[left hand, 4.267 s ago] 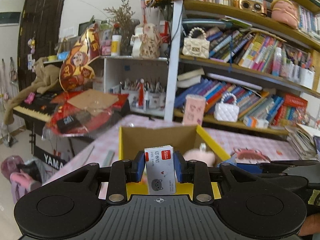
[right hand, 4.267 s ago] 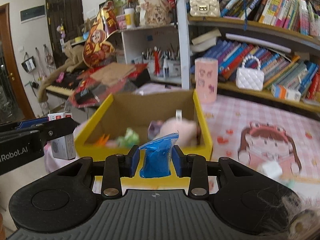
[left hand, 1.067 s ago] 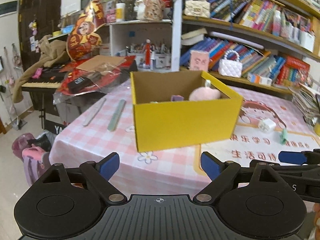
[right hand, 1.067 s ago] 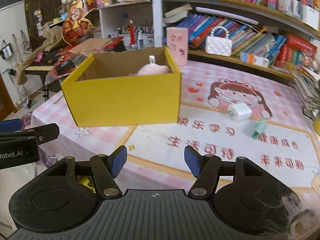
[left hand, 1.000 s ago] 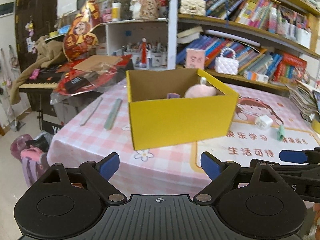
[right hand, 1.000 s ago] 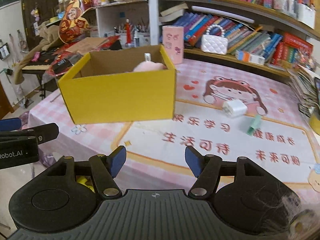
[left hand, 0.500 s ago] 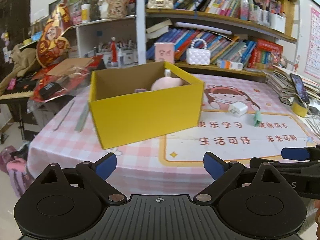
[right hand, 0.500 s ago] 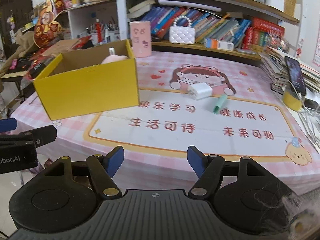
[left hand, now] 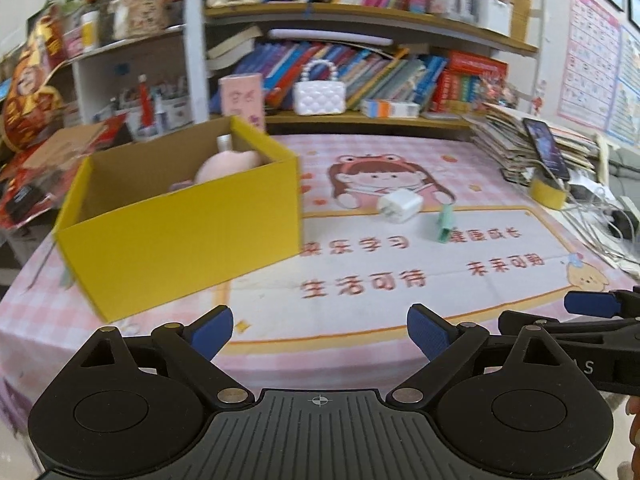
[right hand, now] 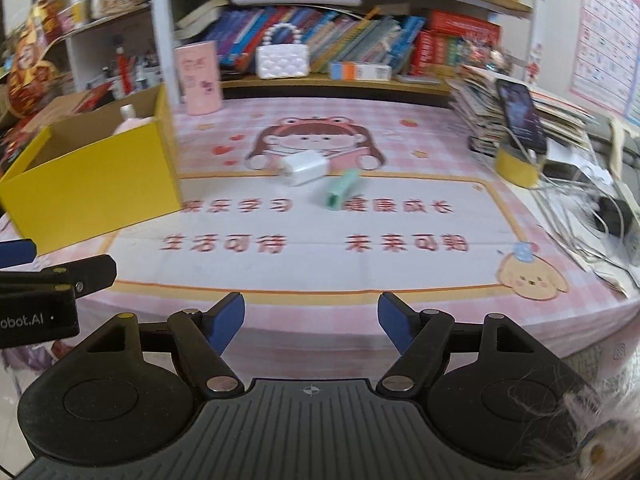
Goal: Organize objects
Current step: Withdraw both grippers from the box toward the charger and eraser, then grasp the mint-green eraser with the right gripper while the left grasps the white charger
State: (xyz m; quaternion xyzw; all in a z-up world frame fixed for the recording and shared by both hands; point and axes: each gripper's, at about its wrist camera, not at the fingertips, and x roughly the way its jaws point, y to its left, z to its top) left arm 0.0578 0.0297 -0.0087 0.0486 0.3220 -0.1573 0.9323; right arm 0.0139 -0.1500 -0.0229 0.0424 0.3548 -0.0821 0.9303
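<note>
A yellow cardboard box [left hand: 180,236] [right hand: 92,184] stands on the left of the pink table mat, with a pink soft toy [left hand: 228,164] inside. A white charger cube [left hand: 400,204] [right hand: 306,168] and a small green clip-like piece [left hand: 445,226] [right hand: 340,190] lie on the mat to the right of the box. My left gripper [left hand: 320,330] is open and empty, over the table's near edge. My right gripper [right hand: 312,320] is also empty; its jaws are opening, and it faces the charger and the green piece from a distance.
A pink cup [right hand: 199,77] and a white quilted bag [right hand: 282,60] stand at the bookshelf behind. On the right are a stack of books, a phone [right hand: 520,116] on a yellow tape roll [right hand: 516,166], and tangled cables [right hand: 588,216].
Both grippers swung to the right along the table's near edge; the box slid leftward in view and the charger and green piece came toward centre. The right gripper's jaws spread wider.
</note>
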